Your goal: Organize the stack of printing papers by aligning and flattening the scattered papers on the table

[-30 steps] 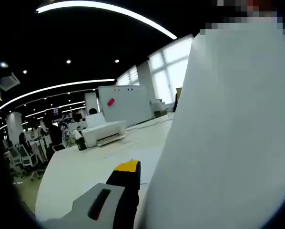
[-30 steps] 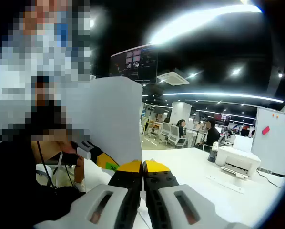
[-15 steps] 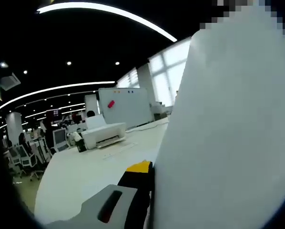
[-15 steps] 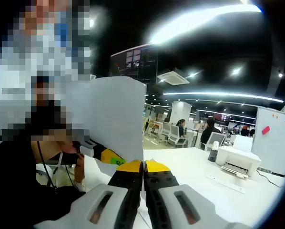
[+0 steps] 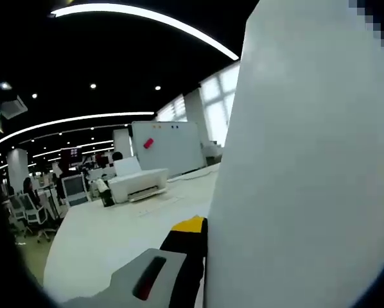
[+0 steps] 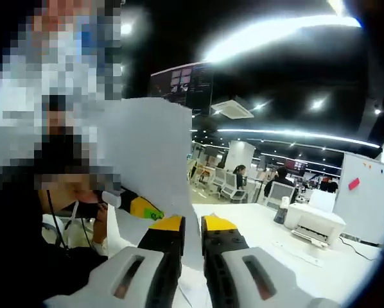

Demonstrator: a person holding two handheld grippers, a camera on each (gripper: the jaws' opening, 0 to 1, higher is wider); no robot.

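White printing papers (image 6: 150, 154) stand upright, raised above the surface (image 5: 108, 231), clamped edgewise by the left gripper (image 5: 201, 234). The right gripper (image 6: 192, 224) stands narrowly parted astride the sheet edge. Advice: tap the stack's lower edge squarely on the surface with both sides level.

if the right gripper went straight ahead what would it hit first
Likely the paper: the sheets stand upright between the right gripper's parted jaws, so it would slide further along them. Beyond is white table; depth is unclear.
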